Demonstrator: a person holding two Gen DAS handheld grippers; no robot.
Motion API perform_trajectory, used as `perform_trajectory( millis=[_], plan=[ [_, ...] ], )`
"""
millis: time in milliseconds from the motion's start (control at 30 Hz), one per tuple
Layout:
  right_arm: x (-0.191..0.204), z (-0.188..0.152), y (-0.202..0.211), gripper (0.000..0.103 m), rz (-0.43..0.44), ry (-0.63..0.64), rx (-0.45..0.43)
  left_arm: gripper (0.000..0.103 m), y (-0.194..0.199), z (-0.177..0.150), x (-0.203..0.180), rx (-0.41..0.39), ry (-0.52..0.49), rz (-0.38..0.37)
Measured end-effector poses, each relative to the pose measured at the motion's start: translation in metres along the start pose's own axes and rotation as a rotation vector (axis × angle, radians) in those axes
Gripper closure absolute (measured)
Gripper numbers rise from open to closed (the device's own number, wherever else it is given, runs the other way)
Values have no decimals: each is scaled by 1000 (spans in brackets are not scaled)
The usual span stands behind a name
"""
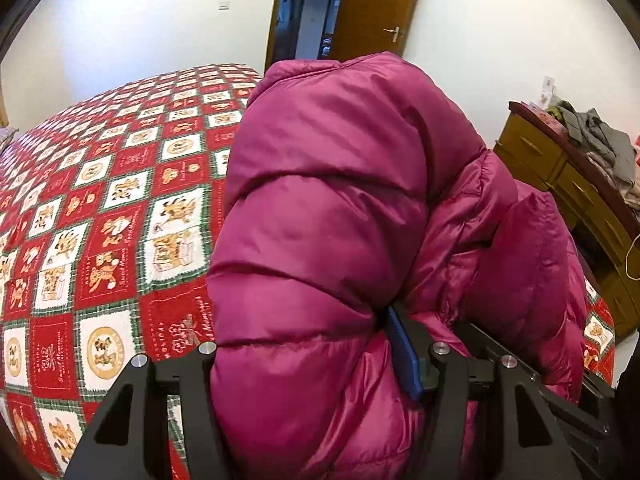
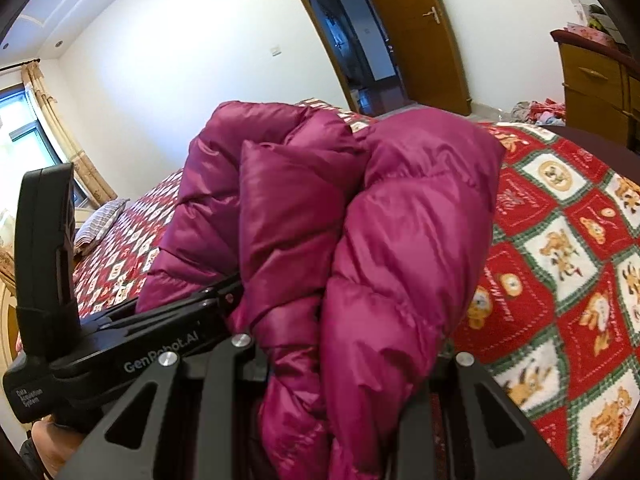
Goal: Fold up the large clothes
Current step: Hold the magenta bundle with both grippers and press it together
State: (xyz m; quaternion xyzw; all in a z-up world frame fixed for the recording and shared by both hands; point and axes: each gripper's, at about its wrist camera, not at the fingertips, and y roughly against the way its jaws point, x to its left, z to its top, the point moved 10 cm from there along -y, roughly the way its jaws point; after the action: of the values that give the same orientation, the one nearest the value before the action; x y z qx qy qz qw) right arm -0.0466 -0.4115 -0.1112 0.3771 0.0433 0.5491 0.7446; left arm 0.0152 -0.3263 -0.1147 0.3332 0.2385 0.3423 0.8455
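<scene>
A shiny magenta puffer jacket (image 1: 328, 208) is bunched up and held above the bed. My left gripper (image 1: 304, 320) is shut on a thick quilted fold of it. One blue pad (image 1: 404, 356) presses the fold from the right, and the other finger is hidden under the fabric. In the right wrist view the same jacket (image 2: 404, 240) billows between the fingers of my right gripper (image 2: 352, 320), which is shut on another fold with both fingertips buried. The two grippers sit close together, with the left tool's black body (image 2: 160, 336) just to the left.
Below lies a bed with a red, white and green patchwork cover (image 1: 100, 240) and a striped pillow (image 2: 100, 220) at its far end. A wooden dresser (image 1: 580, 184) piled with clothes stands to the right. An open wooden door (image 1: 376, 12) is behind.
</scene>
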Motion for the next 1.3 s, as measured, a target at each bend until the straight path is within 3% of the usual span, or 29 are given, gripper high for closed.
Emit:
perform_trajectory(
  millis=[600, 933, 1133, 1300],
  plan=[
    [-19, 12, 2, 72, -58, 14, -4, 43, -27, 21, -17, 10, -3, -54],
    [-32, 43, -17, 72, -124, 62, -26, 43, -68, 61, -36, 18, 40, -121],
    [-53, 54, -49, 72, -124, 37, 22, 43, -101, 71, -43, 56, 28, -88],
    [-86, 48, -73, 72, -117, -36, 83, 43, -134, 61, -47, 93, -5, -34]
  ],
)
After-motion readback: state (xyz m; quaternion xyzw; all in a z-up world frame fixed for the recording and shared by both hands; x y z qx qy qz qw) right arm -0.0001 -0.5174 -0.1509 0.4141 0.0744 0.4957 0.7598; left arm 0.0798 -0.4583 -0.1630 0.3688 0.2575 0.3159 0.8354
